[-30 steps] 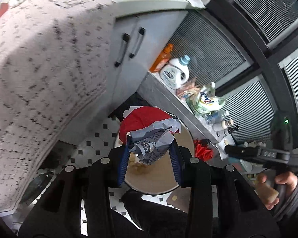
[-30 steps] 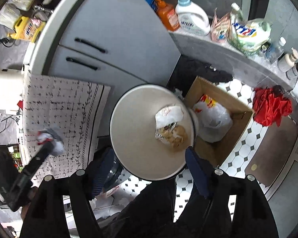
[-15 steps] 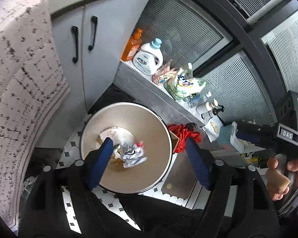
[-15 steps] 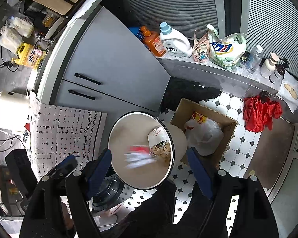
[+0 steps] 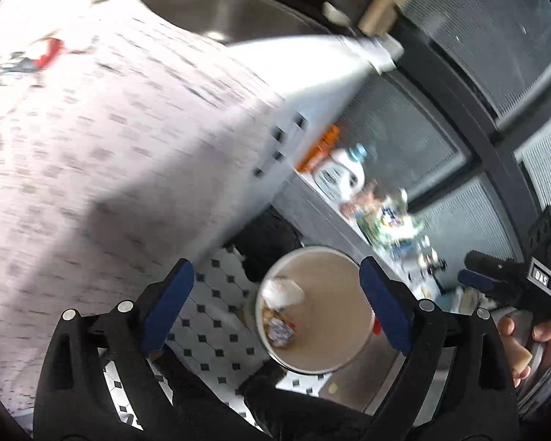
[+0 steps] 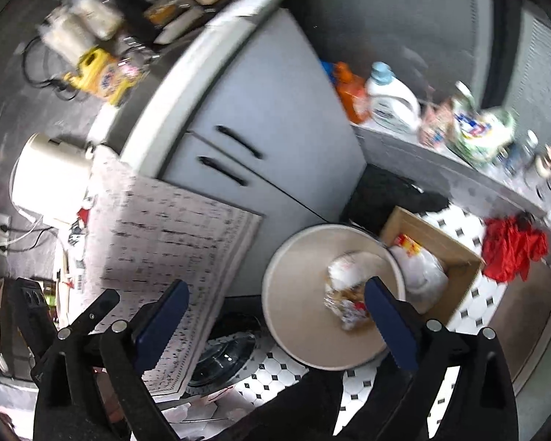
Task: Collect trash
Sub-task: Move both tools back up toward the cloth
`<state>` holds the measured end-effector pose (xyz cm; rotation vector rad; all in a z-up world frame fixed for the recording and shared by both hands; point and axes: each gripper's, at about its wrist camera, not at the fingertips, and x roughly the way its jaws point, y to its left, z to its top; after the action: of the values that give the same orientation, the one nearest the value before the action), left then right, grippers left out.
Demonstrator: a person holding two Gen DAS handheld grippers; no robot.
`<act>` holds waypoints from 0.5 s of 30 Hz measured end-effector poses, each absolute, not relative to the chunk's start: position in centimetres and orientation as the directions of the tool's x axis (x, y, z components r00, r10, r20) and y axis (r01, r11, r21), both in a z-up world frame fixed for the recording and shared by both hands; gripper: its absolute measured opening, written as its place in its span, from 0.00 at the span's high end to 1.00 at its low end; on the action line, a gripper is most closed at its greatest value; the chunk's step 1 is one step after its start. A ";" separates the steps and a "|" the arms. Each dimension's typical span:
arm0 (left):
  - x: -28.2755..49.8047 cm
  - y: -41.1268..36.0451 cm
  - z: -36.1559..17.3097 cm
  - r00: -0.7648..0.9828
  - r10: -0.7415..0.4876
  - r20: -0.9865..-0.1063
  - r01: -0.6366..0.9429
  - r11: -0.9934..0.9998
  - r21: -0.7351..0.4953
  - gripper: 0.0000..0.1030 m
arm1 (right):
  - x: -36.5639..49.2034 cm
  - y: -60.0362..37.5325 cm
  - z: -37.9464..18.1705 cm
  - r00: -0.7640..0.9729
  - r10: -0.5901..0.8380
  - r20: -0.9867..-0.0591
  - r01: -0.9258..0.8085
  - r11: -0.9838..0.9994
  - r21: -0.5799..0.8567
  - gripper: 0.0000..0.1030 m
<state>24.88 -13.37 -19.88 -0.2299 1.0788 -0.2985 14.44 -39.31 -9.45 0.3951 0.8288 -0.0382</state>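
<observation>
Trash [image 6: 349,299] inside our beige bin [image 6: 294,294], cardboard box [image 6: 455,253] beside; both our claws, left gripper [image 5: 275,307] and right gripper [image 6: 275,325], just opened wide, empty.

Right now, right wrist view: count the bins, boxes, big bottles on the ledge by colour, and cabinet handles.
Bin: 1
Box: 1
Orange bottle: 1
White jug: 1
Handles: 2
Total: 6
</observation>
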 end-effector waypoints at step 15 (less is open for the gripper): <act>25.0 4.8 -15.4 0.638 -0.178 -0.749 -0.119 0.938 -0.324 0.12 | 19.5 -23.4 -6.5 0.712 0.168 -0.682 -0.003 0.972 0.236 0.08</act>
<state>24.98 4.78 -15.39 -0.3628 0.8838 -0.0349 19.48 -23.43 -6.46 0.2245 0.7739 0.0957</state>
